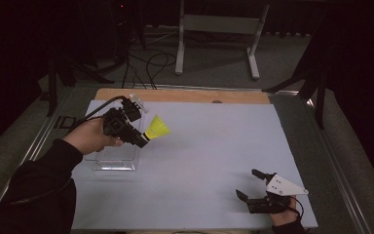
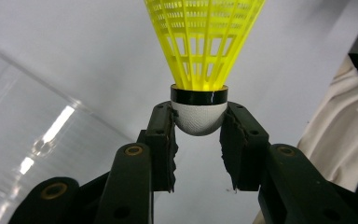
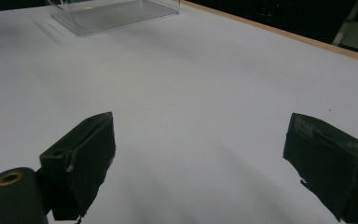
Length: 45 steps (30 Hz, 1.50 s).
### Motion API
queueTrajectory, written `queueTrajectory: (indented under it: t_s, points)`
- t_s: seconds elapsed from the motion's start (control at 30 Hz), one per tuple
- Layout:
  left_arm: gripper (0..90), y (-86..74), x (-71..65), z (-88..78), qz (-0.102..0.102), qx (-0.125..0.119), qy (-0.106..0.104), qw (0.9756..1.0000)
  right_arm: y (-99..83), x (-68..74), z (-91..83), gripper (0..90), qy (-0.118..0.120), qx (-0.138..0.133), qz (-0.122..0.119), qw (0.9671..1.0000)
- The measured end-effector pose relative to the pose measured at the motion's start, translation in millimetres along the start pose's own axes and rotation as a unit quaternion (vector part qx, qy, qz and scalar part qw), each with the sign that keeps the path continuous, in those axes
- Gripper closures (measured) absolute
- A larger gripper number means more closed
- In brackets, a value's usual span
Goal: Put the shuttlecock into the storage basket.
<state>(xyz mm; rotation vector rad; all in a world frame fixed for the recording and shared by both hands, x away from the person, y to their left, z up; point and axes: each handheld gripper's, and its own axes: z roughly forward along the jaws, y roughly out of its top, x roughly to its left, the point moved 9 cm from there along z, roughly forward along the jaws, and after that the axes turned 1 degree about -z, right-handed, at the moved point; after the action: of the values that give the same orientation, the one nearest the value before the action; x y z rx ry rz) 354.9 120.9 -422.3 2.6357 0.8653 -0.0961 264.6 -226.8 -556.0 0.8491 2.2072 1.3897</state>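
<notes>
Currently the left hand-held gripper (image 1: 143,138) clamps the yellow shuttlecock (image 1: 157,128) by its white cork, aloft beside the clear box (image 1: 113,163) near the counter's (image 1: 214,146) left edge. Right hand-held gripper (image 1: 251,184) rests near the front edge, jaws wide, broad open surface between.

A yellow plastic shuttlecock with a lattice skirt, black band and white rounded cork (image 2: 199,100) was held by its cork above the white table, skirt flaring up and away, just beside a clear plastic box (image 1: 114,158).
</notes>
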Motion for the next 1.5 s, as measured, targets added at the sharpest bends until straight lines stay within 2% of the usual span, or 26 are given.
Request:
queueTrajectory:
  t_s: [0.13, 0.37, 0.73, 1.07, 1.13, 1.2, 1.3, 1.33, 1.4, 1.43, 1.5]
  points:
    - [66.4, -5.0, 8.9, -5.3, -0.013, -0.003, 0.007, 0.9999, 0.0, 0.1, 0.1, 9.2, 0.000, 0.000, 0.000, 1.0000]
    - [66.5, -13.9, 25.3, -12.7, -0.052, -0.008, 0.023, 0.9983, -0.3, 0.4, 0.3, 9.2, 0.002, 0.002, 0.001, 1.0000]
    - [66.5, -33.7, 46.8, -29.0, -0.101, -0.019, 0.049, 0.9935, -0.3, 0.2, 0.0, 9.2, 0.001, 0.002, 0.001, 1.0000]
    - [66.4, -54.8, 65.3, -28.1, -0.160, -0.029, 0.065, 0.9845, -0.8, 1.0, 0.5, 9.2, 0.003, 0.005, 0.004, 1.0000]
    - [66.4, -58.6, 70.2, -27.7, -0.179, -0.034, 0.068, 0.9808, -0.5, 0.9, 0.4, 9.2, 0.002, 0.004, 0.002, 1.0000]
    - [66.3, -63.6, 76.2, -26.4, -0.195, -0.034, 0.082, 0.9768, -0.5, 0.8, 0.3, 9.2, 0.003, 0.004, 0.002, 1.0000]
    - [66.3, -71.9, 81.3, -22.7, -0.210, -0.031, 0.089, 0.9731, -1.2, 0.6, 0.5, 9.2, 0.002, 0.006, 0.005, 1.0000]
    - [66.3, -74.9, 83.3, -21.4, -0.217, -0.029, 0.096, 0.9710, -1.1, 0.6, 0.7, 9.2, 0.003, 0.005, 0.006, 1.0000]
    - [66.3, -79.6, 84.1, -17.8, -0.223, -0.028, 0.086, 0.9706, -1.2, 0.8, 0.7, 9.3, 0.003, 0.006, 0.006, 1.0000]
    - [66.3, -82.4, 85.7, -16.1, -0.225, -0.026, 0.093, 0.9695, -1.2, 0.9, 0.8, 9.2, 0.003, 0.006, 0.006, 1.0000]
    - [66.3, -86.9, 86.2, -12.0, -0.226, -0.022, 0.087, 0.9701, -1.4, 1.0, 0.9, 9.2, 0.005, 0.007, 0.005, 1.0000]
